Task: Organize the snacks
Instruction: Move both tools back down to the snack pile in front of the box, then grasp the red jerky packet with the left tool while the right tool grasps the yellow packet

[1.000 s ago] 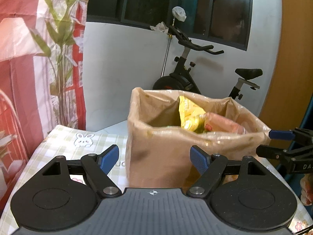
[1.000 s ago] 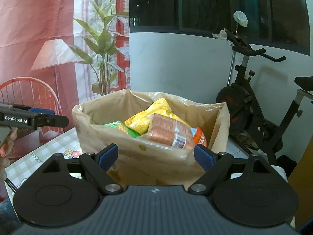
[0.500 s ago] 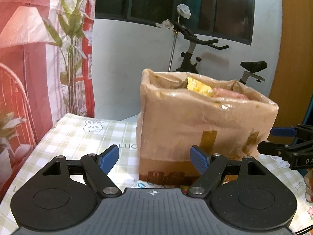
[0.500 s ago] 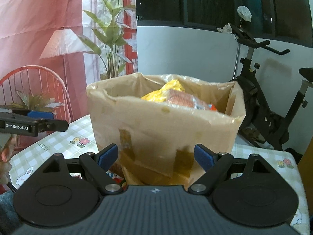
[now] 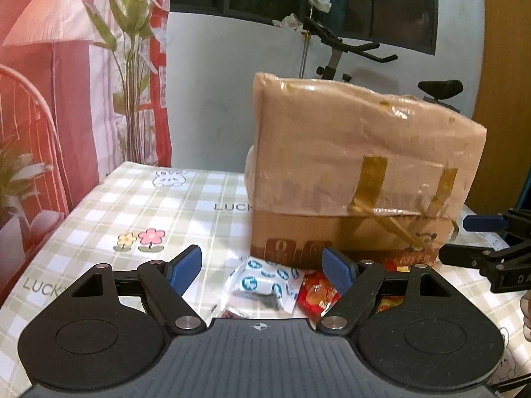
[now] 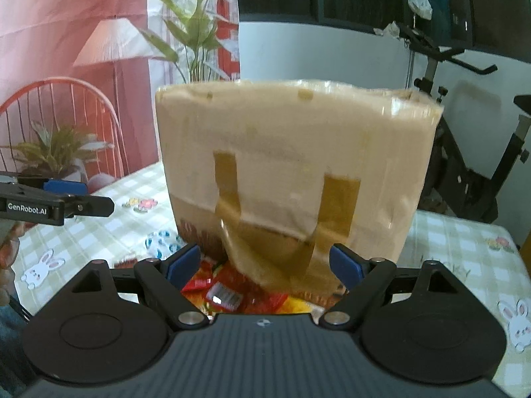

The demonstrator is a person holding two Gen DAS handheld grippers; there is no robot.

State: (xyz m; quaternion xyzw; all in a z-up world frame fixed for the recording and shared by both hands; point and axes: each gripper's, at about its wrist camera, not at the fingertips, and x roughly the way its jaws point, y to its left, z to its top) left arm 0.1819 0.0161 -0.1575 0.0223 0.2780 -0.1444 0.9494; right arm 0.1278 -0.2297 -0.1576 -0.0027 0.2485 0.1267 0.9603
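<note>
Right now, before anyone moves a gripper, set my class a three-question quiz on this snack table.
1. True or false: the tape-covered brown cardboard box stands on the green checked tablecloth.
2. Which lies in front of the box, between the left gripper fingers in its own view: A) a white packet with blue circles, B) a green bottle, C) a banana?
3. Fill in: in the right wrist view, the wrappers between the right gripper fingers are mostly ____.

Key: 1 true; 2 A; 3 red
</note>
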